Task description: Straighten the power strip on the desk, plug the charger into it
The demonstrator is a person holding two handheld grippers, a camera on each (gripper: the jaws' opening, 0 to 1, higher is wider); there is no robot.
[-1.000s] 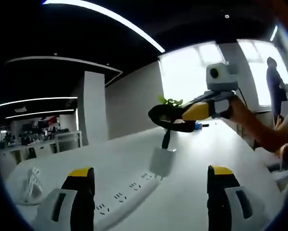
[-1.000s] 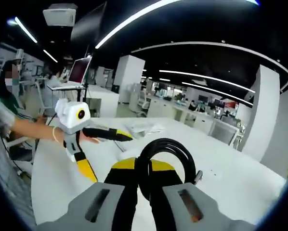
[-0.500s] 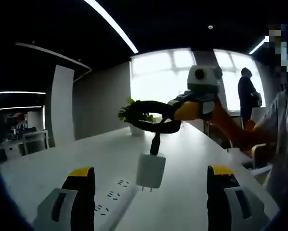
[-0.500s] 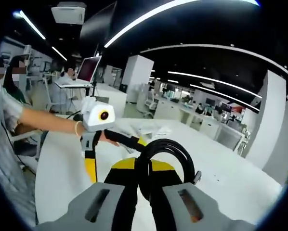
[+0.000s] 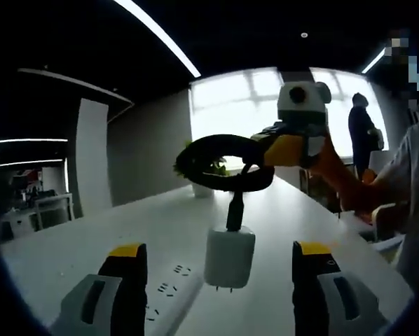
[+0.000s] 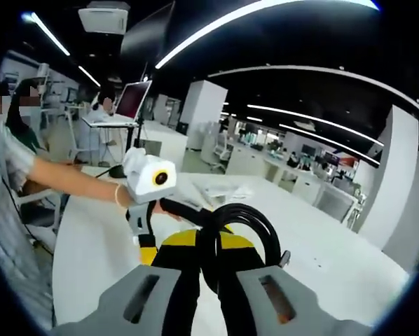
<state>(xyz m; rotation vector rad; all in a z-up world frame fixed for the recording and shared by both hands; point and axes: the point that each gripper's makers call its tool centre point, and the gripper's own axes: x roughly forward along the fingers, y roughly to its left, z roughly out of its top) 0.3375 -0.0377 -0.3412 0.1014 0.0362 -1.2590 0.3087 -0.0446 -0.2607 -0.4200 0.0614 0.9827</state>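
A white charger [image 5: 229, 257] hangs prongs down from a coiled black cable [image 5: 223, 164]. My right gripper [image 5: 269, 150] enters from the right, shut on that coil. The charger hovers just above the desk, beside the white power strip [image 5: 169, 294], which lies at the lower left with its sockets facing up. My left gripper [image 5: 218, 249] is open, one jaw on each side of the hanging charger, touching nothing. In the right gripper view the cable coil [image 6: 241, 227] is pinched in my right gripper [image 6: 208, 246], and the left gripper [image 6: 169, 231] is close on the left, jaws spread.
The white desk [image 5: 90, 245] runs far back to a potted plant [image 5: 195, 171] by bright windows. A person [image 5: 362, 133] stands at the far right. A hand and forearm [image 6: 69, 183] hold the left gripper. More desks and papers [image 6: 220, 189] lie beyond.
The right gripper has brought the charger nearer and lower, so it now hangs between the left gripper's jaws. In the right gripper view the left gripper has moved closer.
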